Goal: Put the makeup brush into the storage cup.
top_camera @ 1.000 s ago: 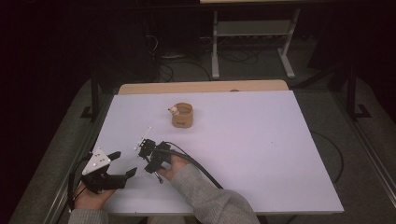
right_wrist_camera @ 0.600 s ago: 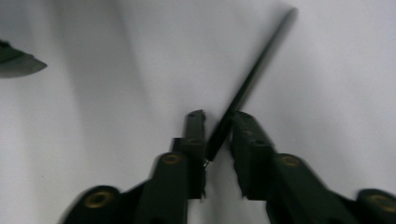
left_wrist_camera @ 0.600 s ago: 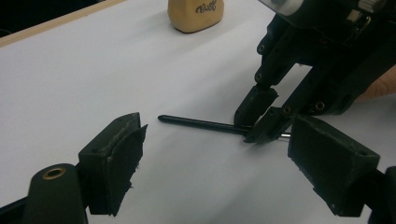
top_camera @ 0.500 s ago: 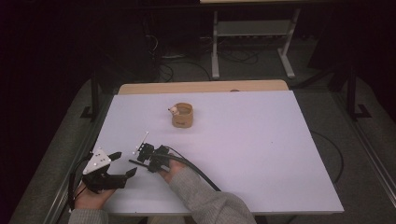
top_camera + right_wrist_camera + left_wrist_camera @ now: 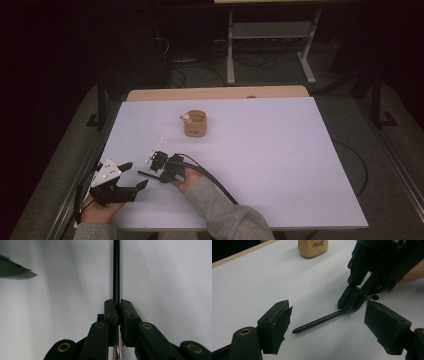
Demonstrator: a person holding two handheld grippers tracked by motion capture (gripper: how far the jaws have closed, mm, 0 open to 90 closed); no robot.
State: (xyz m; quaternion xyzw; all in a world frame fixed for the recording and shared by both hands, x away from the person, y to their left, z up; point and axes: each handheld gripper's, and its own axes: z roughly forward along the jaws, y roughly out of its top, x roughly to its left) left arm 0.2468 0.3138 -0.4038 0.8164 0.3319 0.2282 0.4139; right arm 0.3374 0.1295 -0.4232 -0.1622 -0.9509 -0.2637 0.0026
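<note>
My right gripper point(image 5: 161, 175) is shut on a thin black brush point(image 5: 146, 175), low over the white table point(image 5: 280, 165). In the right gripper view the jaws point(image 5: 117, 303) pinch the black handle point(image 5: 116, 270), which runs straight ahead. The left gripper view shows the handle point(image 5: 317, 322) slanting down with its free end at the table, between that gripper's own jaws. My left gripper point(image 5: 136, 174) point(image 5: 328, 315) is open, a jaw on each side of the handle's end and neither touching it. A tan cup point(image 5: 195, 123) point(image 5: 312, 248) stands farther back.
A thin white stick point(image 5: 155, 148) lies on the table just beyond the right gripper. A small pale object point(image 5: 185, 118) rests at the cup's rim. A wooden strip point(image 5: 215, 93) runs along the table's far edge, with metal stand legs on the floor behind.
The right gripper has dropped slightly toward the table, and the brush's black handle now sticks out to the left toward the left gripper. The left gripper has stayed put and open.
</note>
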